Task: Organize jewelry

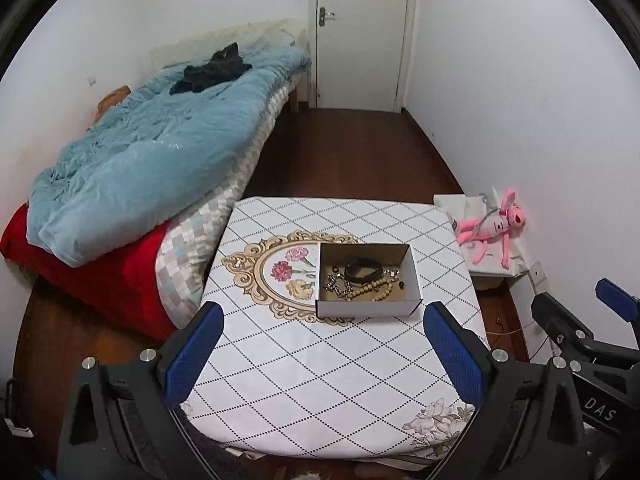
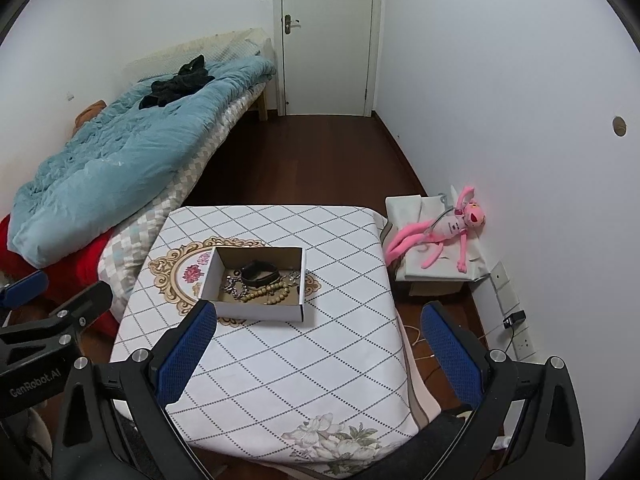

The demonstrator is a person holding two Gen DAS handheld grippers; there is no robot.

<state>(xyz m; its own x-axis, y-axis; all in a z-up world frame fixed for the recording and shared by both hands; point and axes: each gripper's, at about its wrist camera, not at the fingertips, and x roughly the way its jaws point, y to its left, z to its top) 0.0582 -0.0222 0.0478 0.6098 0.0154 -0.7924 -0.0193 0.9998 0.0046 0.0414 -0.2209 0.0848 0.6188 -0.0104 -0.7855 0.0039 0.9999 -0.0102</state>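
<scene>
While box [image 1: 368, 280] sits mid-table [image 1: 320, 360], near edge bare

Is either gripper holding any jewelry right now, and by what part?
Nothing is held. Left gripper and right gripper are both open and empty; the jewelry lies in the box.

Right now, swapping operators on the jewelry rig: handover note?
Left gripper: open, empty, held back from the box.
Right gripper: open, empty, also short of the box.
Box sits mid-table, uncovered. Inside, in one heap: black band, bead string, metal chain, a few small bits.
Done: nothing visible; no piece is outside the box.
Left: pick the pieces apart and sort them.
</scene>
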